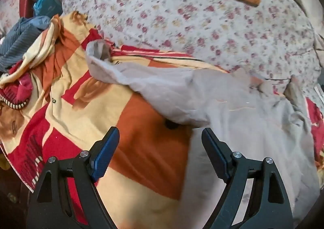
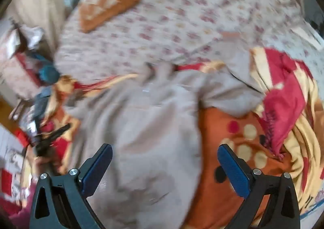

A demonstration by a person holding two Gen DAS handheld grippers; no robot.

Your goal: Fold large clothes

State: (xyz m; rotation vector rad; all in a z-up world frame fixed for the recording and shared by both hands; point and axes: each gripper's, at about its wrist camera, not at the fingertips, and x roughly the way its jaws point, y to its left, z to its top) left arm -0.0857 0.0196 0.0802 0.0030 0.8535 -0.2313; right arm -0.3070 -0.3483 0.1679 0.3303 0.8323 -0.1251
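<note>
Both hand-held grippers — left (image 1: 160, 133), right (image 2: 165, 151) — gape, angled downward.

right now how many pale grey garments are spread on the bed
1: the grey garment lies across the patterned blanket, ahead of both open grippers. Others may be hidden in the pile at the left.

Pale grey garment (image 1: 232, 111) lies spread but rumpled on the bed, over a red/orange/cream patterned blanket w/ a floral sheet beyond it. One long sleeve runs out to the upper left in the left wrist view, cuff end open & slightly raised; the main body is creased, fairly flat. In the right wrist view it's blurred, same grey cloth (image 2: 141, 127) filling the centre.
</note>
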